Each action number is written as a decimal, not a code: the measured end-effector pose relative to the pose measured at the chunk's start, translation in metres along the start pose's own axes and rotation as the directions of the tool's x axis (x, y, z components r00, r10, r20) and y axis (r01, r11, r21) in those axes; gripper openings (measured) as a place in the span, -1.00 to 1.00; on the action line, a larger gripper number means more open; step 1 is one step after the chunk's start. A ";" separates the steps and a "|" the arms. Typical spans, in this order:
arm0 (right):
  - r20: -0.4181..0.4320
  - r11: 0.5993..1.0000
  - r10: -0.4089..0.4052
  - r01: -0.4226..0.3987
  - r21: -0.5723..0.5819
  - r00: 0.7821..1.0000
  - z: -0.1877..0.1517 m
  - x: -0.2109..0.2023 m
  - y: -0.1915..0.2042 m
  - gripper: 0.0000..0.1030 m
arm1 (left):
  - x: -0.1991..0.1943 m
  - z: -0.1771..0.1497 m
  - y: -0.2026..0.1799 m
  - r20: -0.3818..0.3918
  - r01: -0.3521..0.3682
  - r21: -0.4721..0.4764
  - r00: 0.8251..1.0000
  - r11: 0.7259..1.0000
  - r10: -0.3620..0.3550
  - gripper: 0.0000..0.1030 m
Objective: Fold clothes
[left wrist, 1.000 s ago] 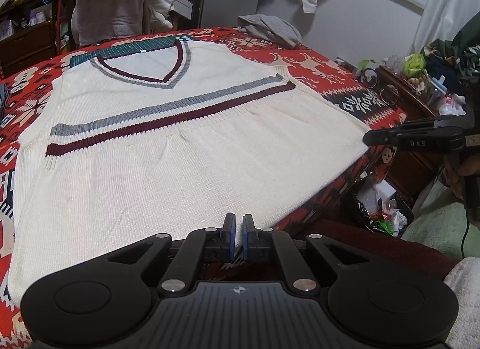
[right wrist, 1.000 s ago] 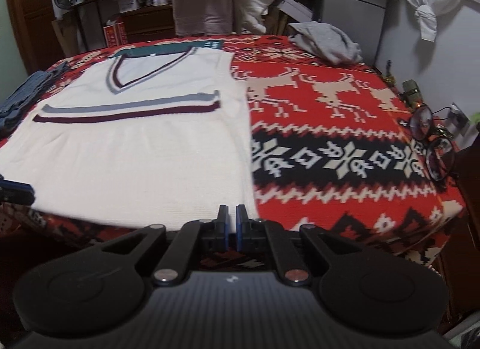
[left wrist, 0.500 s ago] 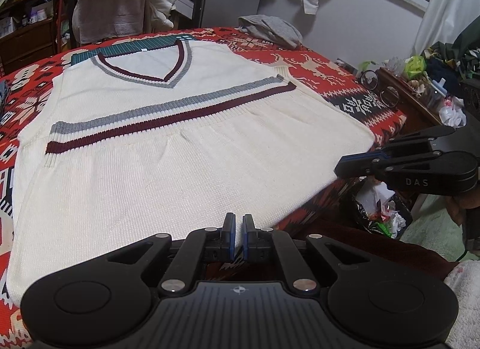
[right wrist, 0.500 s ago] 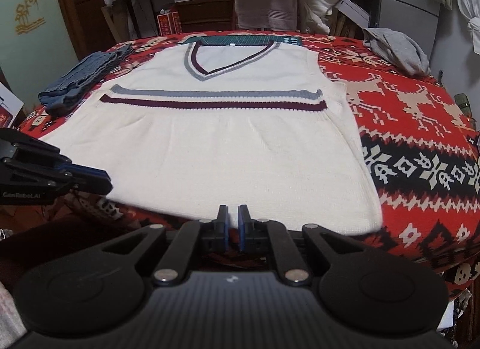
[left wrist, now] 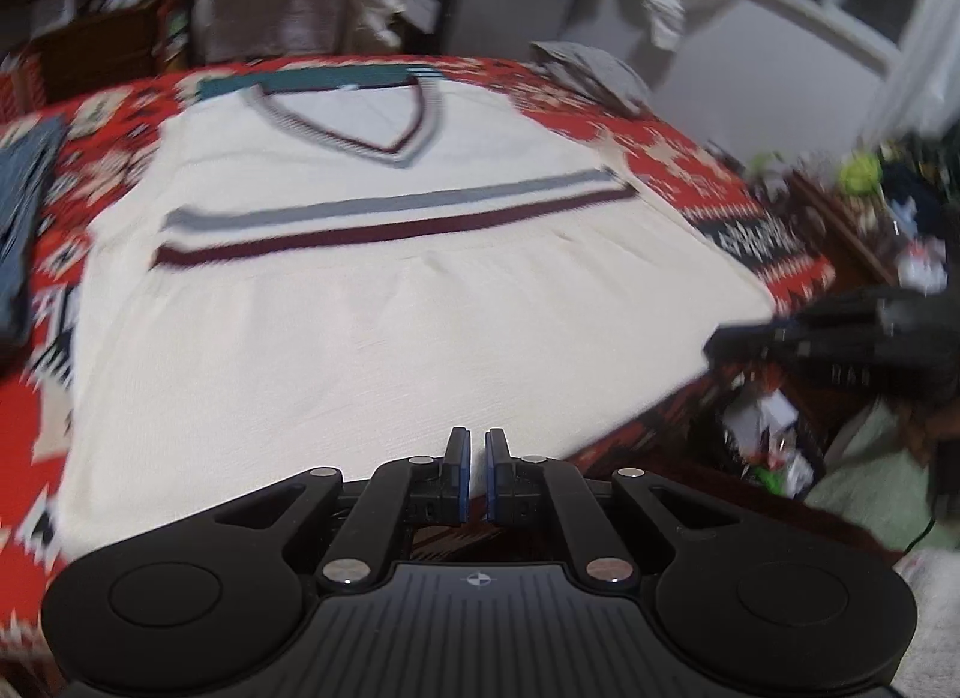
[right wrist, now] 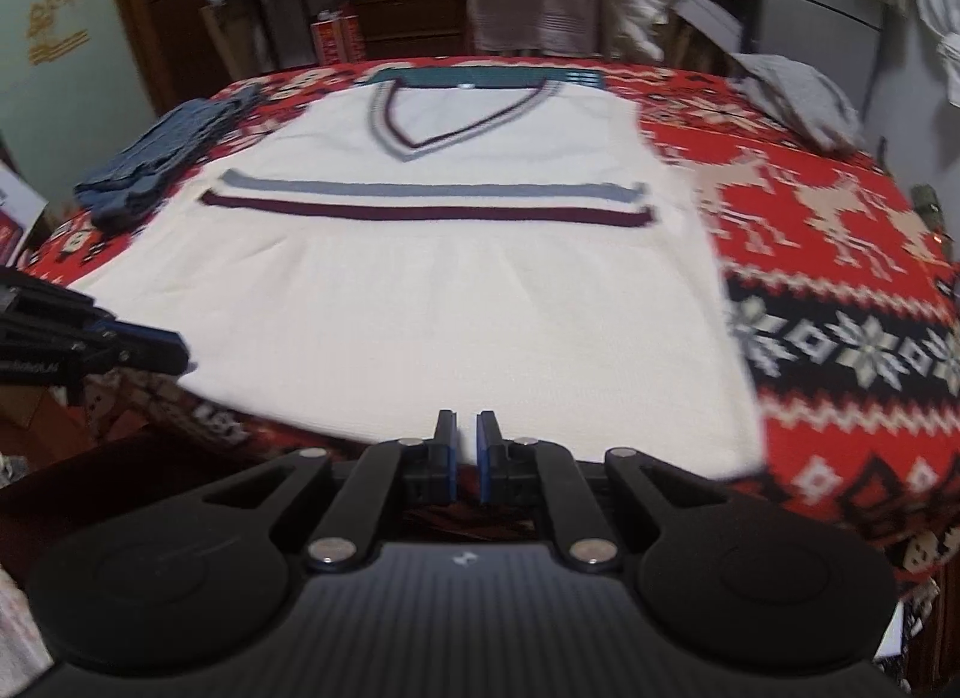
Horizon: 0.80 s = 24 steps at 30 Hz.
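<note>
Nearest: left gripper (left wrist: 474, 473), fingers nearly pressed together, a thin slit between, holding nothing; hovers just short of the vest's hem. Right gripper (right wrist: 465, 455), same state, also at the hem. Since a second ago it has swung from the vest's right side to face it squarely, so both now line up along the near edge; judged ready for a first fold, none begun. Vest (right wrist: 432, 290): flat, face-up on the red blanket (right wrist: 840, 290). Beyond: blue garment (right wrist: 156, 158), grey garment (right wrist: 798, 98).

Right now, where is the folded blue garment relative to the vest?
In the right wrist view the folded blue garment lies on the red patterned blanket, just off the left edge of the cream vest, level with its stripes.
</note>
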State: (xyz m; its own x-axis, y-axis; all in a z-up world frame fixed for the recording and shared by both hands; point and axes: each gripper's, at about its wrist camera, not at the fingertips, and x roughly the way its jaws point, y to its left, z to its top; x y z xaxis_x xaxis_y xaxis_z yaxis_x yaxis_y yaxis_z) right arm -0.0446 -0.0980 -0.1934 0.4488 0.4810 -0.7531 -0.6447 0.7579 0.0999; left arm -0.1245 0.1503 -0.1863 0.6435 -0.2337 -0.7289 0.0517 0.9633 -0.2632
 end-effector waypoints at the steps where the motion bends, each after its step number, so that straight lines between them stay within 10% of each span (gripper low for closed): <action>1: -0.003 1.000 0.019 -0.019 -0.017 1.000 0.002 0.003 0.009 -0.86 | -0.004 -0.002 0.007 0.004 -0.008 -0.028 1.000 1.000 0.008 -0.90; 24: -0.113 0.848 0.323 -0.340 -0.407 0.940 0.052 0.070 0.197 -0.86 | -0.064 -0.037 0.101 0.092 -0.093 -0.324 0.987 0.941 0.129 -0.90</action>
State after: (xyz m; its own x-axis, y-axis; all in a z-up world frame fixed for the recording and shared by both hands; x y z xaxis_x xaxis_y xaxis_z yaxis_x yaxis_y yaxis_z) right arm -0.1080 0.1078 -0.1933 0.1436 0.6465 -0.7493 -0.9512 0.2992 0.0759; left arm -0.1883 0.2580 -0.1899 0.7119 -0.0946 -0.6958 -0.2588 0.8858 -0.3853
